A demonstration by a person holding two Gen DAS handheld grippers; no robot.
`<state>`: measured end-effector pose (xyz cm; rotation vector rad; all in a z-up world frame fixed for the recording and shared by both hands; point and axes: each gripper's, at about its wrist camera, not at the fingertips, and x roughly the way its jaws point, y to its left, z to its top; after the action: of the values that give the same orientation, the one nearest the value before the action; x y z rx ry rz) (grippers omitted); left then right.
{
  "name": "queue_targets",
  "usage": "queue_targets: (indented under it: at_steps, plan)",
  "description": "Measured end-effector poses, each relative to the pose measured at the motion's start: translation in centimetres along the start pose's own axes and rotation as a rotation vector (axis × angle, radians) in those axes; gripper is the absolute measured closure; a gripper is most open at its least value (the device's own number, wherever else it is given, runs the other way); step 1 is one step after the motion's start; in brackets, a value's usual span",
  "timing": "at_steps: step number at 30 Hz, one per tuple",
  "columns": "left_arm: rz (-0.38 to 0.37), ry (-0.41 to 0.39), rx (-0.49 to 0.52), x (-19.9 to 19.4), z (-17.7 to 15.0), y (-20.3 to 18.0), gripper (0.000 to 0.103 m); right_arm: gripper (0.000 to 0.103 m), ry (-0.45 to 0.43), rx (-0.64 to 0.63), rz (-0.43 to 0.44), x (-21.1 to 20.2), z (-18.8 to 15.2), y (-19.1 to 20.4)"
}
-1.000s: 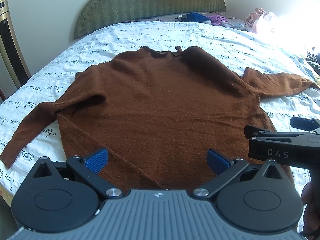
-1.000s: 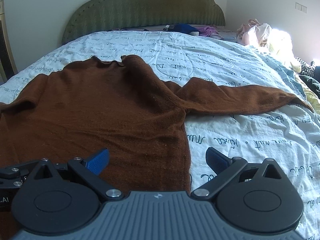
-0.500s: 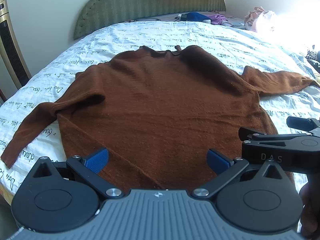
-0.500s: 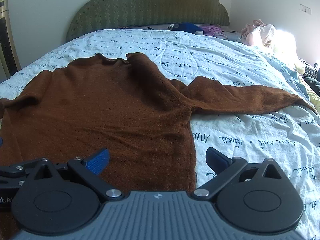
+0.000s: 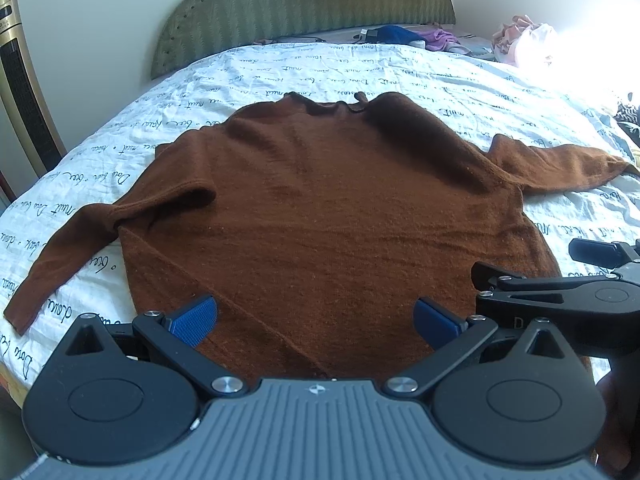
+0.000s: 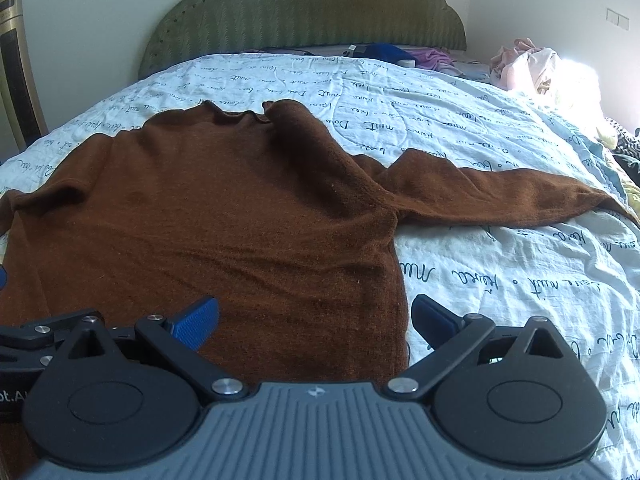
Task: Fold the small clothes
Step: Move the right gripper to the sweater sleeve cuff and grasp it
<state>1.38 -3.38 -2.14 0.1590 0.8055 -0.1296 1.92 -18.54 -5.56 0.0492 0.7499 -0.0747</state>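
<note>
A brown long-sleeved sweater (image 5: 328,216) lies flat on the bed, neck toward the headboard, both sleeves spread out; it also shows in the right wrist view (image 6: 224,220). My left gripper (image 5: 314,318) is open and empty, above the sweater's lower hem near its middle. My right gripper (image 6: 314,318) is open and empty, above the hem by the sweater's right side edge. The right gripper also shows in the left wrist view (image 5: 532,268) at the right. The hem itself is hidden under the grippers.
The bed has a white cover with script print (image 6: 500,264) and a green headboard (image 6: 304,12). Loose clothes lie by the headboard (image 6: 392,54) and at the far right (image 6: 528,64). A gold-framed object (image 5: 20,92) stands left of the bed.
Both grippers have drawn back and risen a little, so the sweater sits lower and farther in view. Both stay open. The sweater has not moved.
</note>
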Motion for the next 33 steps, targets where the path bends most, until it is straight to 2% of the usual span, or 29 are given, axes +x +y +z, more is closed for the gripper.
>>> queue_targets:
  at_steps: [17, 23, 28, 31, 33]
  plan:
    - [0.014, 0.042, 0.018, 1.4, 1.9, -0.9, 0.000, 0.000, 0.025, 0.028, 0.012, 1.2, 1.1, -1.1]
    - [0.037, 0.077, 0.033, 3.3, 4.1, -2.3, 0.000, 0.000, 0.046, 0.004, -0.061, 2.9, 1.9, -3.2]
    - [0.090, 0.045, 0.065, 5.0, 6.7, -4.1, 0.000, 0.000, 0.027, 0.081, -0.049, 4.2, 2.6, -7.8]
    - [0.065, 0.024, 0.104, 6.3, 7.8, -5.7, 0.000, 0.000, -0.002, 0.219, 0.029, 4.4, 2.9, -12.9]
    - [0.011, 0.019, 0.122, 7.0, 8.3, -6.6, 0.000, 0.000, -0.015, 0.316, 0.048, 4.5, 3.0, -17.1]
